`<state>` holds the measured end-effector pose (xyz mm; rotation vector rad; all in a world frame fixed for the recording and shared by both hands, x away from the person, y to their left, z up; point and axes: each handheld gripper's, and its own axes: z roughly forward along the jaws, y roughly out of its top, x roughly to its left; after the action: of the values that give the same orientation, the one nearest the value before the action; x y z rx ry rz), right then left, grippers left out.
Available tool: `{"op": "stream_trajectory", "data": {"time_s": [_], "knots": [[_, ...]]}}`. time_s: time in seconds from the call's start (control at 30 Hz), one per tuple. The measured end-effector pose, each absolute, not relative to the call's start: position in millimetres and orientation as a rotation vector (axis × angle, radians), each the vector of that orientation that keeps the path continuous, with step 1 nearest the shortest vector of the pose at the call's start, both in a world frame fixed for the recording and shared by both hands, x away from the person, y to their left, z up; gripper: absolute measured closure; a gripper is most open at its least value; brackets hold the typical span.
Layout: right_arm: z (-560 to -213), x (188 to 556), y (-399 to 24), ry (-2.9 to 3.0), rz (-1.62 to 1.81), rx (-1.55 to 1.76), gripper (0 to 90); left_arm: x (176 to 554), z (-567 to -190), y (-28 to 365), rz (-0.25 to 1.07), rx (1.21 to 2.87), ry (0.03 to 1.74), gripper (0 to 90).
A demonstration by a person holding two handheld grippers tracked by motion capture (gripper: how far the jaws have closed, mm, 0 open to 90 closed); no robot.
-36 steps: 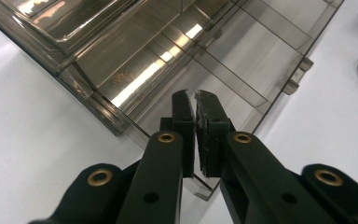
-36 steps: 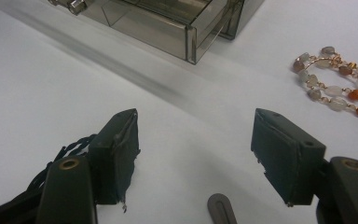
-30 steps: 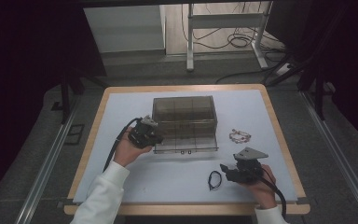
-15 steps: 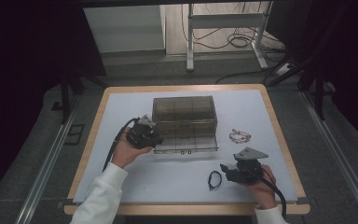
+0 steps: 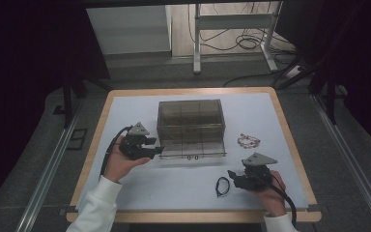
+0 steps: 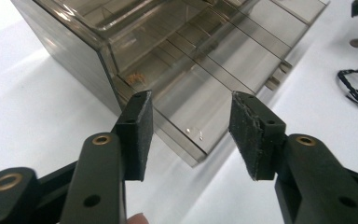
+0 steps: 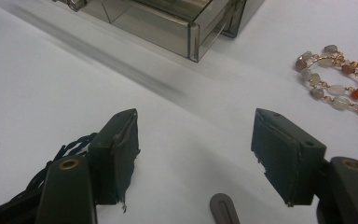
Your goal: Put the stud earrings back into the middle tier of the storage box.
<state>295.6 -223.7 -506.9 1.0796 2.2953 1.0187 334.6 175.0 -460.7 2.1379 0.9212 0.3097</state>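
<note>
A smoky clear drawer box (image 5: 190, 116) stands mid-table with its bottom drawer (image 5: 193, 151) pulled out toward me. My left gripper (image 5: 155, 146) sits at the drawer's left front corner. Its jaws have just been opening and are now open, with nothing pressed between the pads. In the left gripper view (image 6: 191, 135) the drawer (image 6: 214, 70) lies just beyond the fingertips, with a small brownish item (image 6: 133, 77) inside. My right gripper (image 5: 232, 178) rests open at the front right, beside a black cord loop (image 5: 222, 185). A beaded bracelet (image 5: 248, 141) lies right of the box.
The white mat (image 5: 125, 111) covers a wooden-edged table. In the right gripper view the bracelet (image 7: 338, 84) lies ahead to the right and the black loop (image 7: 70, 151) sits by the left jaw. Table legs and cables stand on the floor behind.
The left gripper's jaws have opened, and the hand has drawn back a little leftward from the drawer. The right gripper has kept still.
</note>
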Motion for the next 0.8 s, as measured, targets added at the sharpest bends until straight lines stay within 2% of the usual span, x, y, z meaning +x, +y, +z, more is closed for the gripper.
{"op": "stream_trajectory", "data": {"time_s": [0.8], "knots": [[-507, 296, -225, 2.291, 1.017, 1.082, 31.8, 294, -482, 191, 0.294, 2.165, 0.908, 47.6]]}}
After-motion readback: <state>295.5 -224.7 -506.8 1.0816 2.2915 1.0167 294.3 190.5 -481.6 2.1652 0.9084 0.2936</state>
